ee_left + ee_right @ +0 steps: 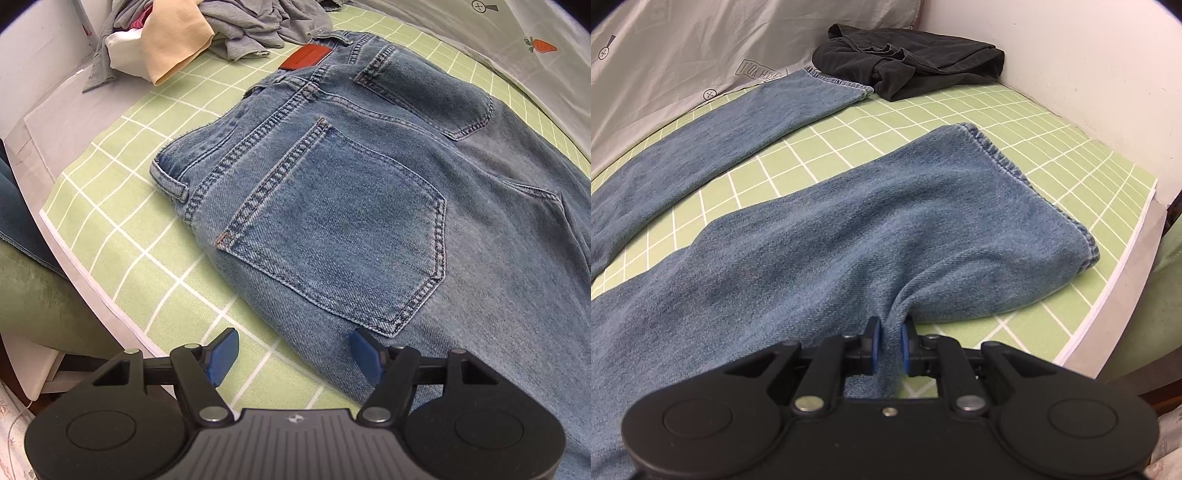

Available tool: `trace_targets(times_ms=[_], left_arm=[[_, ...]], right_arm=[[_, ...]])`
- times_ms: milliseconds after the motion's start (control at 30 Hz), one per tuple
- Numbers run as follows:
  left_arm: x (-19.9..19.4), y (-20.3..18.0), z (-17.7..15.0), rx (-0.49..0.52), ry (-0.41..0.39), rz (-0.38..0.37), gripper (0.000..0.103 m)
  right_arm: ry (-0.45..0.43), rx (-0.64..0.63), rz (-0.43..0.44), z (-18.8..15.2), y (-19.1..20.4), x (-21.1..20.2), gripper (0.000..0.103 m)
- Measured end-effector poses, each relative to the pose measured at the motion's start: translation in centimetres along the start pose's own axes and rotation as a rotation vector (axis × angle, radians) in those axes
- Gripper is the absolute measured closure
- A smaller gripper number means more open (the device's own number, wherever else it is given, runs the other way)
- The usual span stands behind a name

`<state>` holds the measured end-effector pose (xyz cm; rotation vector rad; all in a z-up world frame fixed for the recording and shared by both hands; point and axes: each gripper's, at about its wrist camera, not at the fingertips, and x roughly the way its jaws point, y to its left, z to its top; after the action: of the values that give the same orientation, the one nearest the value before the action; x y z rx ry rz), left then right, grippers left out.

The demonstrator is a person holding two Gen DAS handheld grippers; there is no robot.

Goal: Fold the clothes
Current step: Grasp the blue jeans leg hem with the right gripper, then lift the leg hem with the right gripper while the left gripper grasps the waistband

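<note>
jeans lie flat, seat up, on the green grid mat, legs apart: no fold made yet. my right gripper pinches the near leg's edge. my left gripper hangs open, empty, over the hip edge.

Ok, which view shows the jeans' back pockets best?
The left wrist view: both back pockets of the jeans show fully. The right wrist view shows only the legs, the right gripper pinching one.
</note>
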<state>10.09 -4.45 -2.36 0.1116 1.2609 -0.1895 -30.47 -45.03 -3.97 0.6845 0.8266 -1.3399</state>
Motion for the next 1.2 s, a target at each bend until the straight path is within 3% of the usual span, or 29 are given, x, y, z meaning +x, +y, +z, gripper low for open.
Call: trace_targets(times_ms=[500,533,567,667,900,933,967,1200], left_arm=[[0.9,-0.5,-0.2,-0.038,-0.002,-0.028,0.037],[0.8,-0.6,-0.3,-0.037,-0.015,-0.035,0.046],[0.6,-0.8,-0.4,-0.032,-0.031,-0.051,0.064],[0.4,-1.2,-0.3,-0.048,-0.052,-0.051,0.081],[-1.5,-2.1,0.2,-0.059,-0.116,-0.047,0.089],[-2.1,-2.7,0.2,-0.042,-0.139,-0.039,0.099],[-2.8,-3.2,0.5,-0.024,-0.165,-0.034,0.100],[-5.8,-6.2,3.8,0.014,-0.276,-0.068,0.100]], right_arm=[[-0.007,-0.014,-0.023,-0.2,0.4,0.1,0.089],[-0.008,-0.008,-0.022,-0.2,0.3,0.1,0.089],[-0.010,-0.003,-0.021,-0.2,0.3,0.1,0.090],[-0.023,0.014,-0.018,-0.3,0.1,-0.2,0.091],[-0.132,0.008,0.011,0.6,0.5,-2.4,0.092],[-0.155,-0.011,0.015,1.0,0.8,-2.8,0.092],[-0.179,-0.031,0.018,1.3,1.1,-3.2,0.093],[-0.321,-0.085,0.080,5.6,3.7,-5.3,0.093]])
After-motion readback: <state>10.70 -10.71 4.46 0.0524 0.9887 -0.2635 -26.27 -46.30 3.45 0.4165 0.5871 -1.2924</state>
